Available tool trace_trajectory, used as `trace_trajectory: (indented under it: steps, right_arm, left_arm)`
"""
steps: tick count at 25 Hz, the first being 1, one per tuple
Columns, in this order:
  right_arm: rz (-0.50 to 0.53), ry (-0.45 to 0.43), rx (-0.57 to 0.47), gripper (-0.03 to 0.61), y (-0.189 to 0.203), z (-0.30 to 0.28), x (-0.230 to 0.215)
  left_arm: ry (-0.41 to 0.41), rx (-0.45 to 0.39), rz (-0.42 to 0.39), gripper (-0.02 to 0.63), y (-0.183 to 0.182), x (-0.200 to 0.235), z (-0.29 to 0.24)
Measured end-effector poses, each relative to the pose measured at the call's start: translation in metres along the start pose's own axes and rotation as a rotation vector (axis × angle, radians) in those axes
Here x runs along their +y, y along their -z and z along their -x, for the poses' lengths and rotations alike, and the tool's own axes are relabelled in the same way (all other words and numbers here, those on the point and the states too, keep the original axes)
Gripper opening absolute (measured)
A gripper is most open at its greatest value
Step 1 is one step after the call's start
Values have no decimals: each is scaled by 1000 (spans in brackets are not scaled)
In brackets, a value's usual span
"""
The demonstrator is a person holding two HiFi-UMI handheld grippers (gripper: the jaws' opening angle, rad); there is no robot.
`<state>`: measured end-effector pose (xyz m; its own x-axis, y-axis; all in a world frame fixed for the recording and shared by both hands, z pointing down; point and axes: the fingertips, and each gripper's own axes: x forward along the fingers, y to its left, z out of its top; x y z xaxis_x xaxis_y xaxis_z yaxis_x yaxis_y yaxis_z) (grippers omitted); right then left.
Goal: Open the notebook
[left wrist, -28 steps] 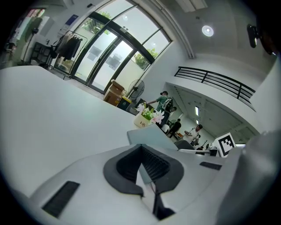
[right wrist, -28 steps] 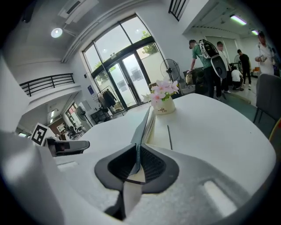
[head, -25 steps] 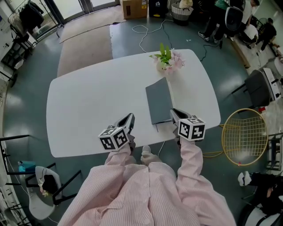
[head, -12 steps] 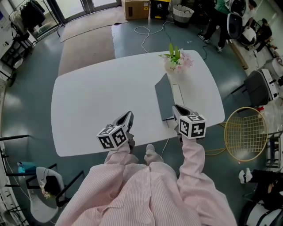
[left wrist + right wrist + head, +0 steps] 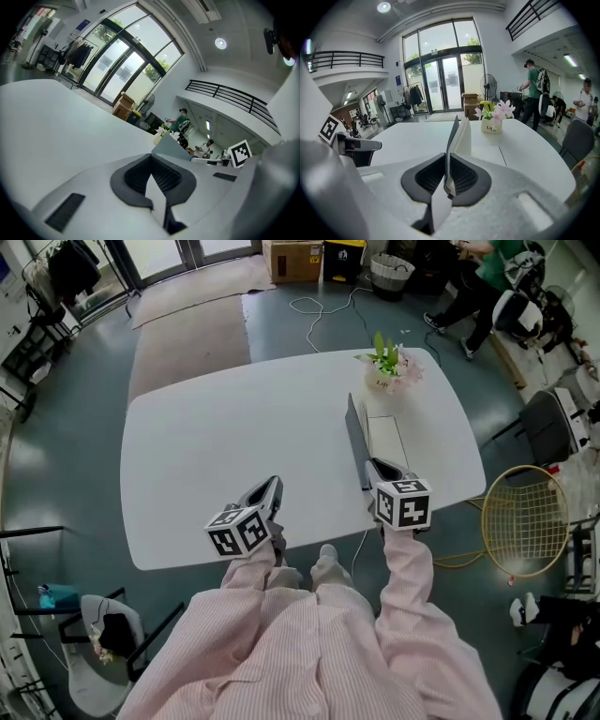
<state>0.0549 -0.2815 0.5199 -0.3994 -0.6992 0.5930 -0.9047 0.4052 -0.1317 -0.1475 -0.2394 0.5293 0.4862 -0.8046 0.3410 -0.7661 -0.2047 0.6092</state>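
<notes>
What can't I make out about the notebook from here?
Head view: any writing on the open page, too small to tell.
Left gripper view: the pages, hidden behind the raised cover.
Right gripper view: the cover's outer face, seen edge-on in the right gripper.

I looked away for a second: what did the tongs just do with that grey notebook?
The right tongs, shut on the notebook's grey cover, swung it up from flat to nearly upright, baring the white pages. The left tongs stayed shut and empty near the table edge; the flower vase did not move.
</notes>
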Motion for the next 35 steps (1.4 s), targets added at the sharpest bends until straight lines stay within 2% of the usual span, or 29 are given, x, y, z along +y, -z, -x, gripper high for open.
trace_trajectory:
  steps: [16,23,35]
  right_arm:
    - [73,138,26,37,13,-22,50]
    - [114,142,59,38,24,-37,70]
    - [156,97,164,46,58,-80,100]
  left_arm:
    - [24,53,-34,-2,1,34,32]
    - [-2,55,-25,-2,4,42,37]
    - [-64,62,4,-2,15,54,40]
